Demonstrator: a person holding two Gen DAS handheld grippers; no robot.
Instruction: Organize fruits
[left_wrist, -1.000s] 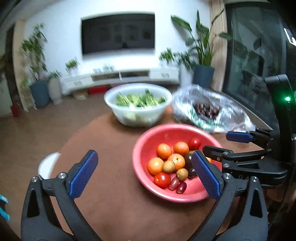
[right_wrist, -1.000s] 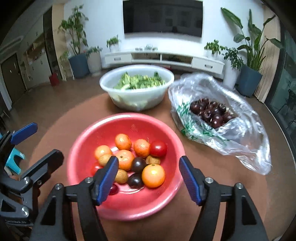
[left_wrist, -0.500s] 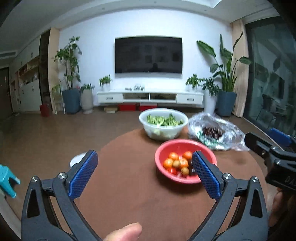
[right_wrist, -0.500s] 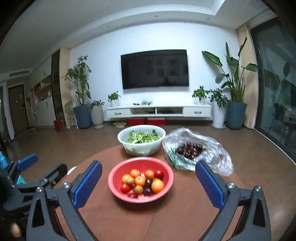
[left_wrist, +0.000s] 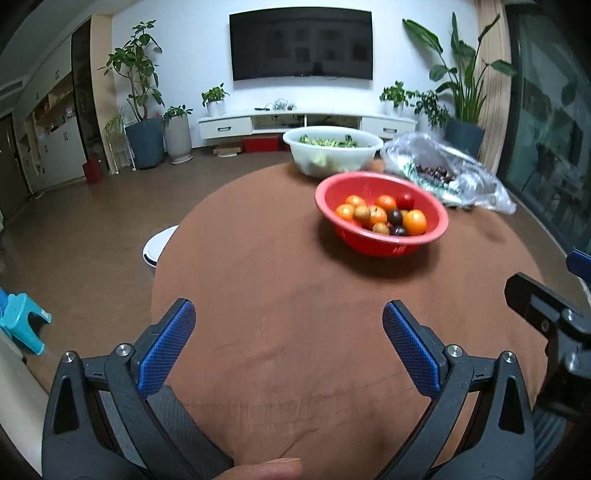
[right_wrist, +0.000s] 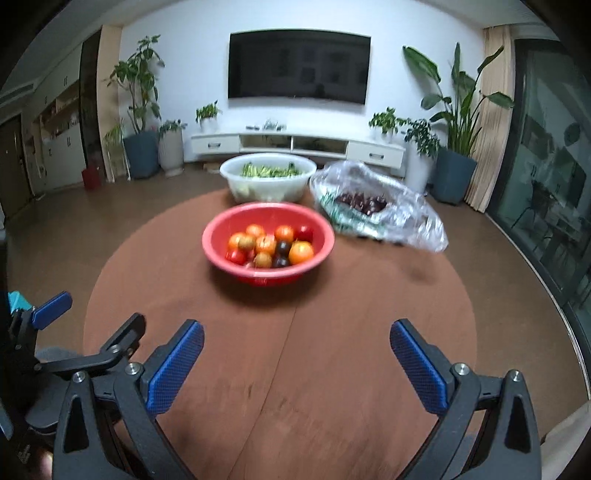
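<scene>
Mixed fruit (right_wrist: 269, 245) piled in red bowl (right_wrist: 221, 254); both grippers (left_wrist: 288, 347) (right_wrist: 297, 354) spread, empty, near table edge. Progress unclear, frames blurry.

You held the left hand-held gripper (left_wrist: 288, 347) level and low, its blue-padded fingers (left_wrist: 166, 350) spread wide with nothing between them. Your thumb tip (left_wrist: 266, 469) poked in at the bottom edge of the left wrist view. The right hand-held gripper (right_wrist: 295, 363) sat alongside, jaws just as wide and empty. Each one showed at the edge of the other's view, side by side and apart.
</scene>
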